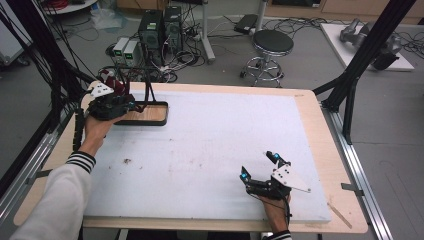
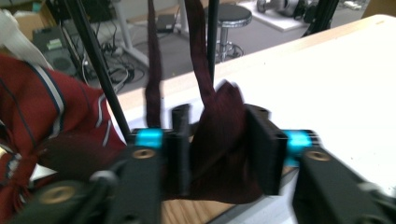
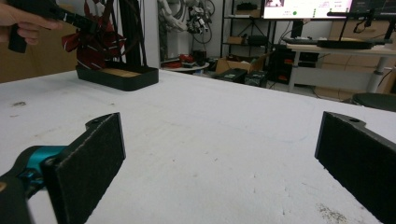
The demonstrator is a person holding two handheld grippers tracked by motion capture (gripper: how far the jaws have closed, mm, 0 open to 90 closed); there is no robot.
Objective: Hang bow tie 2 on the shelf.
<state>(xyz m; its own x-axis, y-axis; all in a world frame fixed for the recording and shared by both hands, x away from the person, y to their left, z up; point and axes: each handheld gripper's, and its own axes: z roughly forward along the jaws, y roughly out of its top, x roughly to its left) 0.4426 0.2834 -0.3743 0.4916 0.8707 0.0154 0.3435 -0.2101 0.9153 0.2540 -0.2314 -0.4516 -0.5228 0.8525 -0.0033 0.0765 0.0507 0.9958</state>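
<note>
The left gripper [image 2: 217,140] is at the far left corner of the table [image 1: 320,130], over a black tray [image 1: 150,116] with a wooden floor; a thin black rack [image 1: 148,85] stands up from this tray. Between the two black jaws there is a dark red tie [image 2: 219,154]; it hangs down from above in two strips and its folded lower part fills the gap between the pads. The jaws stand at a narrow to middle width; if the pads press on the cloth or only stand beside it, I cannot tell. Just to the left of this gripper lies a second tie, a red striped tie [image 2: 42,107], bunched up beside the rack. The right gripper [image 1: 260,167] rests low over the white mat [image 1: 210,145] near the front right; its jaws are wide apart with nothing between them, and it is well apart from the tray.
</note>
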